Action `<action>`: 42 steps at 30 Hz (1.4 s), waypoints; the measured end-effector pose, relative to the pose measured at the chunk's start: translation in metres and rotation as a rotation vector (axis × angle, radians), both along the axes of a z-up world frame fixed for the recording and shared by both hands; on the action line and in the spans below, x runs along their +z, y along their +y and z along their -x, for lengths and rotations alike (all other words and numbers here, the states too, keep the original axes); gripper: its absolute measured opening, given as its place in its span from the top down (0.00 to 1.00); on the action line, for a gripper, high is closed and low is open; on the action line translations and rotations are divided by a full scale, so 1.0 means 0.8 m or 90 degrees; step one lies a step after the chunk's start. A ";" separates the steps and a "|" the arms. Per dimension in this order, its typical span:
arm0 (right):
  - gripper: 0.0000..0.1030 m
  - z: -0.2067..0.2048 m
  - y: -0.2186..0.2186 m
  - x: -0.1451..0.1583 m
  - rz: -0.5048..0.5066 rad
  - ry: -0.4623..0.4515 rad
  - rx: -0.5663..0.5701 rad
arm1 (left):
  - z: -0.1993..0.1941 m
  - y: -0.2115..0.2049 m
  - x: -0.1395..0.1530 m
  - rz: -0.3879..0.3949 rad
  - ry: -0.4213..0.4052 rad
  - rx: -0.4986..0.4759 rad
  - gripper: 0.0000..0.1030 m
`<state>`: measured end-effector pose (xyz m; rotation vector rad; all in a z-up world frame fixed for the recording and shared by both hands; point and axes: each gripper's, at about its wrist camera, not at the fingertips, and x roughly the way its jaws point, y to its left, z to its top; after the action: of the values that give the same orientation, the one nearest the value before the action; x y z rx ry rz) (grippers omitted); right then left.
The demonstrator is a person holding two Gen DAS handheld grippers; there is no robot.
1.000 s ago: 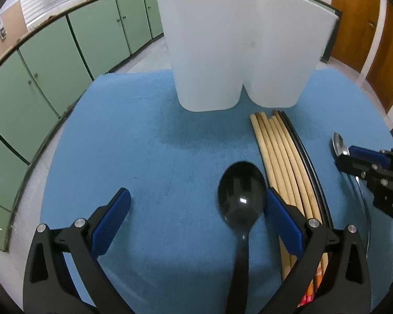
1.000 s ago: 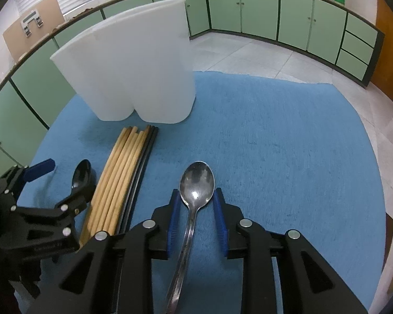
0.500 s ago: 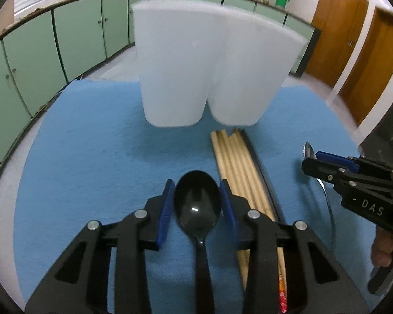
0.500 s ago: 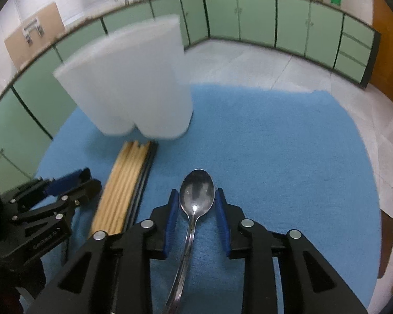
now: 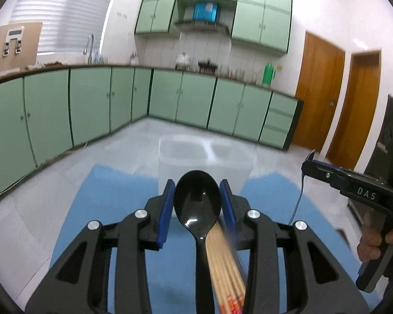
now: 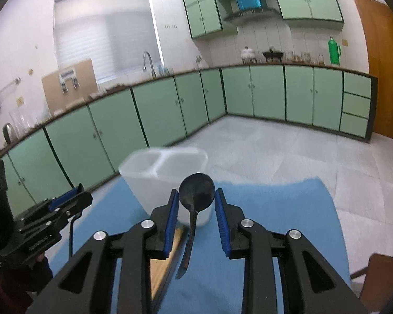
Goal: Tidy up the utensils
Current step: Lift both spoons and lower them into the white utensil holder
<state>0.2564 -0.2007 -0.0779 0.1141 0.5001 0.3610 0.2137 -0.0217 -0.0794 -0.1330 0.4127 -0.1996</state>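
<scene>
Greens, blues and black across a kitchen scene

Mint-green cabinets point(image 5: 91, 107) with dark edging band the middle of both views, under white tiled walls; orange-brown doors point(image 5: 319, 91) stand at the right. A plain blue cloth point(image 6: 275, 204) fills the lower frame, beneath a translucent white holder point(image 6: 154, 175). The glossy black spoon point(image 5: 197, 201) sits at lower centre of the left view, a dark grey spoon point(image 6: 196, 191) at centre of the right. Both grippers are black with blue pads point(image 5: 166, 209); tan chopsticks point(image 5: 222, 261) show orange-red ends.
</scene>
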 end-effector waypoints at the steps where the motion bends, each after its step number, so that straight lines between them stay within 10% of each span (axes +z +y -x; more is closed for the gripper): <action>1: 0.73 -0.002 0.002 0.010 -0.001 -0.008 0.005 | -0.002 0.001 0.010 0.008 -0.017 0.001 0.67; 14: 0.73 -0.080 0.012 0.095 -0.047 -0.054 0.044 | -0.130 -0.006 0.089 0.071 -0.148 0.018 0.67; 22: 0.73 -0.142 0.025 0.070 -0.029 -0.031 0.004 | -0.220 -0.006 0.060 0.057 -0.139 0.042 0.67; 42: 0.73 -0.167 0.053 0.006 0.033 0.005 0.010 | -0.246 0.020 -0.018 0.064 -0.081 0.034 0.66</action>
<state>0.3896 -0.1586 -0.0731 0.0612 0.5186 0.3633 0.4109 -0.0055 -0.0937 -0.2287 0.2720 -0.1755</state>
